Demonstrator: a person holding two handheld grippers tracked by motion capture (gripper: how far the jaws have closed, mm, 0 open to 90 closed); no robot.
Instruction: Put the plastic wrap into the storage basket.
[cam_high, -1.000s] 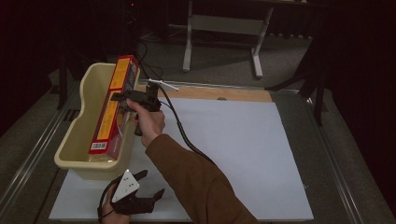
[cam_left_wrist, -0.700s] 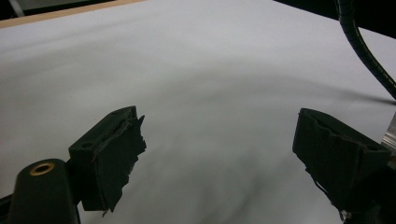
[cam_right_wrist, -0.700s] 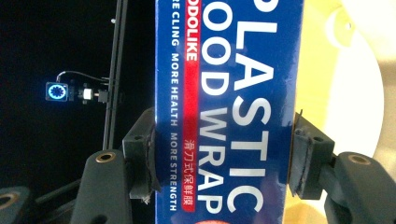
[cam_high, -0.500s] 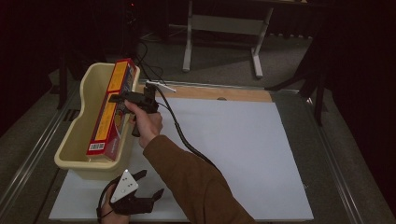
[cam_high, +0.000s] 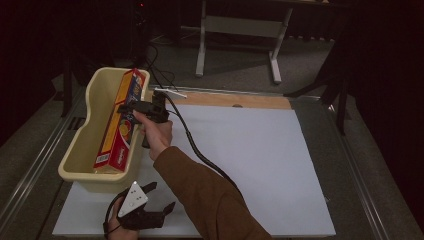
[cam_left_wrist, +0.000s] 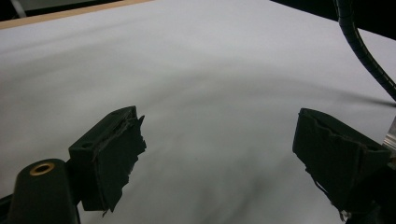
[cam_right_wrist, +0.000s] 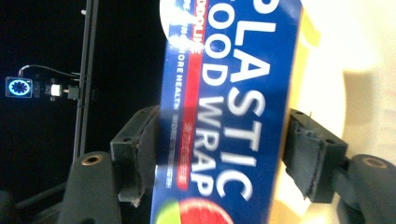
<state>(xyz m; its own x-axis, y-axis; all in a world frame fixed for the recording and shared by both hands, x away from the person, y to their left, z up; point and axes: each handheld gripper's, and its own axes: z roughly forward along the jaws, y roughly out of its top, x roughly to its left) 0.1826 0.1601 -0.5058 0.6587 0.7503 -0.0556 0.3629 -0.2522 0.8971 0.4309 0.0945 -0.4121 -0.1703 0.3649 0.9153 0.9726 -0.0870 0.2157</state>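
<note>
R gripper (cam_high: 131, 111) has its fingers clamped on the plastic wrap box (cam_high: 119, 125), which leans lengthwise in the cream bin (cam_high: 80, 150) at the table's left edge. Lower it flat w/o scraping the wall, then release. L gripper (cam_high: 150, 212) idles, fingers wide

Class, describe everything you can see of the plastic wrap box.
The plastic wrap box is a long, narrow carton, seemingly cardboard, red and yellow on one face, blue with white "PLASTIC FOOD WRAP" lettering on another. It leans lengthwise in the cream tub, far end propped on the rim. The right gripper has its jaws against both sides.
</note>
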